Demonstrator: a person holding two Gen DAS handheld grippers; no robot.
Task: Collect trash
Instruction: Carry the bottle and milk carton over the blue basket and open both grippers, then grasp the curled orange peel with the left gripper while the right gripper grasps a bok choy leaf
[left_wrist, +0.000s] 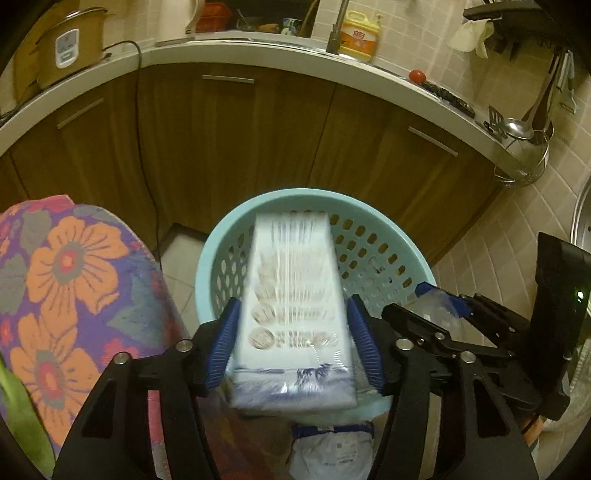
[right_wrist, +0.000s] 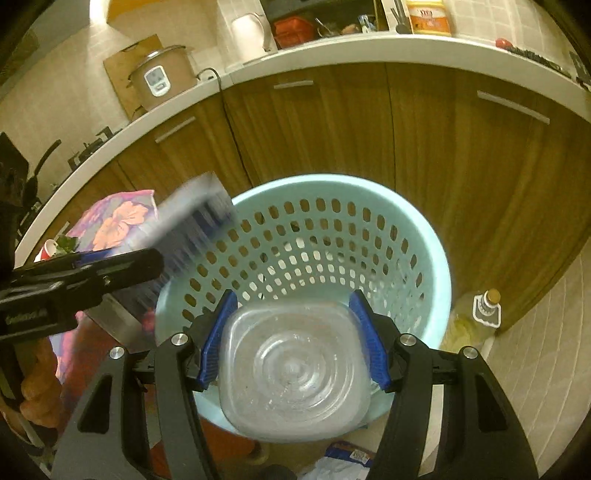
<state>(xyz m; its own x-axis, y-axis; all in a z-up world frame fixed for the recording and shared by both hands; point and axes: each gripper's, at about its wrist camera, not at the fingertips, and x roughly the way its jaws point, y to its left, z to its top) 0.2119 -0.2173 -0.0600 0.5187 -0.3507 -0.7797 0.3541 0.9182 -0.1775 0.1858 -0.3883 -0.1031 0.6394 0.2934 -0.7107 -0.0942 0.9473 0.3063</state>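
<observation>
A light blue perforated basket (left_wrist: 373, 258) stands on the floor before the cabinets; it also shows in the right wrist view (right_wrist: 325, 236). A white and blue carton (left_wrist: 295, 314) sits between the blue pads of my left gripper (left_wrist: 293, 317), over the basket's near rim, blurred by motion. The carton also shows in the right wrist view (right_wrist: 192, 229). My right gripper (right_wrist: 293, 314) is shut on a clear plastic bottle (right_wrist: 295, 369), bottom facing the camera, above the basket's near edge. The right gripper also shows in the left wrist view (left_wrist: 439, 302).
A floral cloth (left_wrist: 74, 295) covers something at the left. A crumpled white and blue wrapper (left_wrist: 332, 450) lies on the floor below the basket. An oil bottle (right_wrist: 476, 317) stands on the tiled floor to the basket's right. Brown cabinets (left_wrist: 229, 140) stand behind.
</observation>
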